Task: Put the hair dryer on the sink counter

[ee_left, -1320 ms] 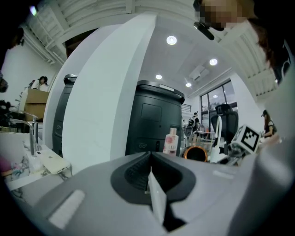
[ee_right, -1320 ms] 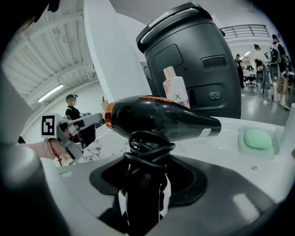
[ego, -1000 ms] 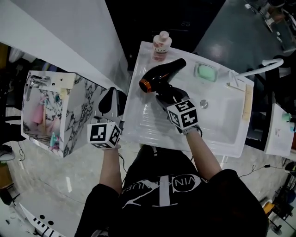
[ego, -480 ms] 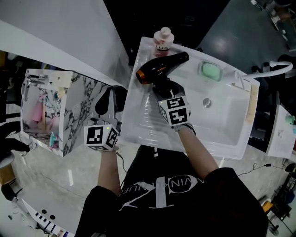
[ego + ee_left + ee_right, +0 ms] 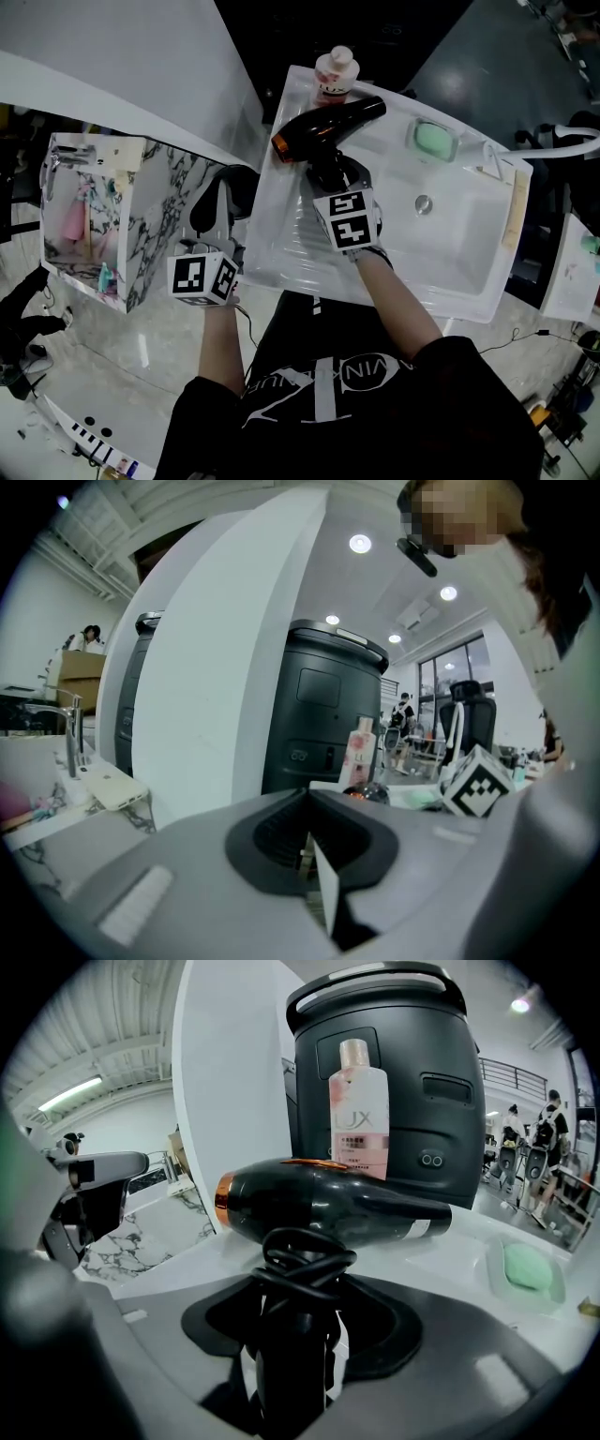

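Observation:
The black hair dryer (image 5: pixel 323 131) with a copper nozzle ring lies level over the back left corner of the white sink counter (image 5: pixel 277 202), just in front of a pink bottle (image 5: pixel 333 75). My right gripper (image 5: pixel 330 173) is shut on its handle, which has the cord wound round it (image 5: pixel 298 1260). In the right gripper view the dryer's barrel (image 5: pixel 328 1206) crosses in front of the bottle (image 5: pixel 359 1105). Whether it touches the counter I cannot tell. My left gripper (image 5: pixel 223 202) hangs left of the sink, shut and holding nothing (image 5: pixel 309 846).
A green soap (image 5: pixel 434 141) sits in a dish at the back of the counter, and the basin drain (image 5: pixel 424 202) lies to the right of my hand. A marbled box (image 5: pixel 150 234) of toiletries stands at the left. A white faucet (image 5: pixel 567 142) reaches in at the far right.
My right gripper has carried the dryer a little further toward the back left corner, closer to the pink bottle, and slightly lower. The left gripper has stayed where it was.

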`<state>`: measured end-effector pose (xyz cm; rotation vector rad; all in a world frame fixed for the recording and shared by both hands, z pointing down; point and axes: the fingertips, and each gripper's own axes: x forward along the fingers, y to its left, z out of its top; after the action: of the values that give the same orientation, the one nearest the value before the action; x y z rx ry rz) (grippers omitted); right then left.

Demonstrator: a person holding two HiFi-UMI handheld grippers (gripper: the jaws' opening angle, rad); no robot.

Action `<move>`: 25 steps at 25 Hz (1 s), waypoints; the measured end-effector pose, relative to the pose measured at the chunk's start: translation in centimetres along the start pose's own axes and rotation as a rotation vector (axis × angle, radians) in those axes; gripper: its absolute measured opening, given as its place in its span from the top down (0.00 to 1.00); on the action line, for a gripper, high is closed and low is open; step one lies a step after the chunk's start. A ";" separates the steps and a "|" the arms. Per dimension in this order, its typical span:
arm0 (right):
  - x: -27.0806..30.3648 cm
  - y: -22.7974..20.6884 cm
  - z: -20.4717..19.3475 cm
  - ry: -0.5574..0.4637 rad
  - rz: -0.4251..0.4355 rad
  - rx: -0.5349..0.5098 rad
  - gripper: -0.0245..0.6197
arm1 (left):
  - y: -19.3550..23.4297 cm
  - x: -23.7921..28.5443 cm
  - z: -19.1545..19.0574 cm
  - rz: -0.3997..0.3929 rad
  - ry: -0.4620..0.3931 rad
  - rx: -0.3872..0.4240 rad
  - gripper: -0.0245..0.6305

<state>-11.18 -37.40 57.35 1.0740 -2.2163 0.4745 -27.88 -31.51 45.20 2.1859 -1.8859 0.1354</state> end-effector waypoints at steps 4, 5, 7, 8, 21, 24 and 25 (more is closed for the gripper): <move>0.3 0.0 -0.3 0.010 0.010 -0.001 0.55 | 0.0 0.1 0.2 0.002 -0.006 0.001 0.96; 0.3 0.1 -0.4 0.013 0.014 -0.001 0.55 | -0.1 0.1 0.2 0.001 -0.008 0.001 0.96; 0.4 0.1 -0.6 0.017 0.020 -0.004 0.55 | -0.2 0.2 0.2 -0.001 -0.007 -0.002 0.96; 0.4 0.1 -0.6 0.018 0.022 -0.006 0.55 | -0.3 0.2 0.1 -0.003 -0.006 -0.003 0.96; 0.2 0.8 -0.6 0.016 0.124 -0.010 0.45 | -1.4 0.0 0.2 -0.024 -0.013 -0.004 0.96; 0.0 0.9 -0.7 0.016 0.130 0.002 0.43 | -1.6 -0.2 0.2 -0.025 -0.013 -0.006 0.96; -0.1 0.8 -0.7 0.017 0.131 0.006 0.42 | -1.6 -0.3 0.2 -0.025 -0.012 -0.006 0.96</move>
<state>-11.50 -36.48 57.82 0.9278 -2.2811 0.5449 -26.37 -31.11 44.69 2.2099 -1.8626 0.1117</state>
